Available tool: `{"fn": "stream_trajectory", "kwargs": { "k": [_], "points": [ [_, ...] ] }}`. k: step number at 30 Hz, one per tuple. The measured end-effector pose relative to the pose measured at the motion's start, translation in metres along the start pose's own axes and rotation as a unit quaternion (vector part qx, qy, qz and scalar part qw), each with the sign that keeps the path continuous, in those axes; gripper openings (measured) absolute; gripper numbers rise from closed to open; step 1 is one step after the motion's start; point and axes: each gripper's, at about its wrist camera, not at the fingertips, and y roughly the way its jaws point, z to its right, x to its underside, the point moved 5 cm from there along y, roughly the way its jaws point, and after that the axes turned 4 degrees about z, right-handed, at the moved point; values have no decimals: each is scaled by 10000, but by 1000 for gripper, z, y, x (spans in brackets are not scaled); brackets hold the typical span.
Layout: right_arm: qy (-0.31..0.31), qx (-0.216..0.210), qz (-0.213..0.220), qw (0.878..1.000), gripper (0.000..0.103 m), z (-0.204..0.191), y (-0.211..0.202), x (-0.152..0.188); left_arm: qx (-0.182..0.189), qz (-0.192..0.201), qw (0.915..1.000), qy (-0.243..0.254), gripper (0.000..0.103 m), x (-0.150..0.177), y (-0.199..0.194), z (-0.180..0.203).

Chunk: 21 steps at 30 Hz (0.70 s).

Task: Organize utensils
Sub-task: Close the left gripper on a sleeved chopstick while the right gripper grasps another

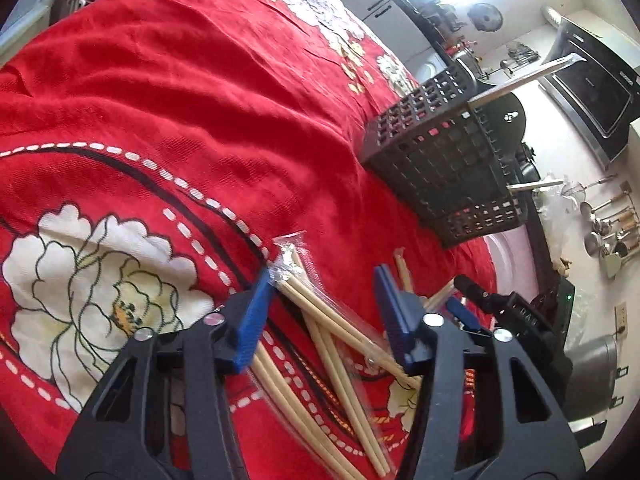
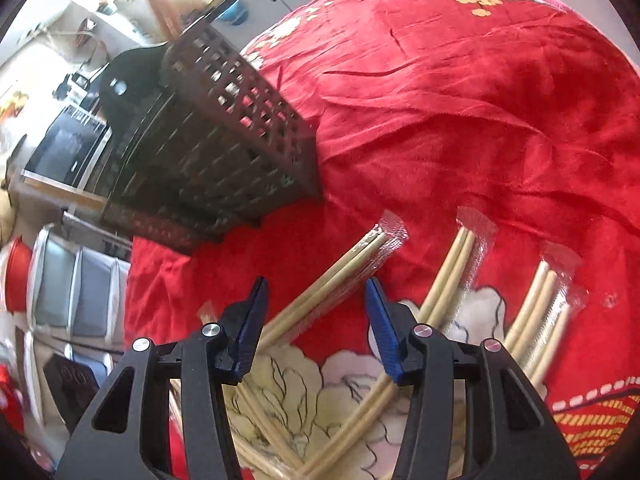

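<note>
left gripper (image 1: 322, 284) gaping over chopsticks (image 1: 332, 320) | right gripper (image 2: 316, 300) gaping too | risk: slick wrappers slipping, pairs crossing, missing basket (image 2: 208, 136) at 10 o'clock

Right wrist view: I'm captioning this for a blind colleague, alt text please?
Open tongs hover over wrapped chopstick pairs scattered on a red floral tablecloth. A black perforated utensil basket stands beyond them at the table edge.
</note>
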Motion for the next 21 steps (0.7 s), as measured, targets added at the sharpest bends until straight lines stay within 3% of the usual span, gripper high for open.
{"fn": "stream_trajectory", "kwargs": {
  "k": [5, 9, 14, 21],
  "points": [
    [191, 46, 105, 9998, 37, 7, 6, -12, -198, 37, 9998, -91, 13, -4, 3, -14],
    [294, 91, 179, 9994, 17, 15, 9, -19, -150, 38, 9998, -128, 11, -6, 3, -18],
    [458, -227, 186, 9985, 13, 23, 3, -23, -37, 94, 9998, -146, 7, -4, -5, -18],
    [167, -688, 441, 9965, 11, 7, -21, -20, 97, 544, 9976, 405, 5, -8, -38, 9]
  ]
}}
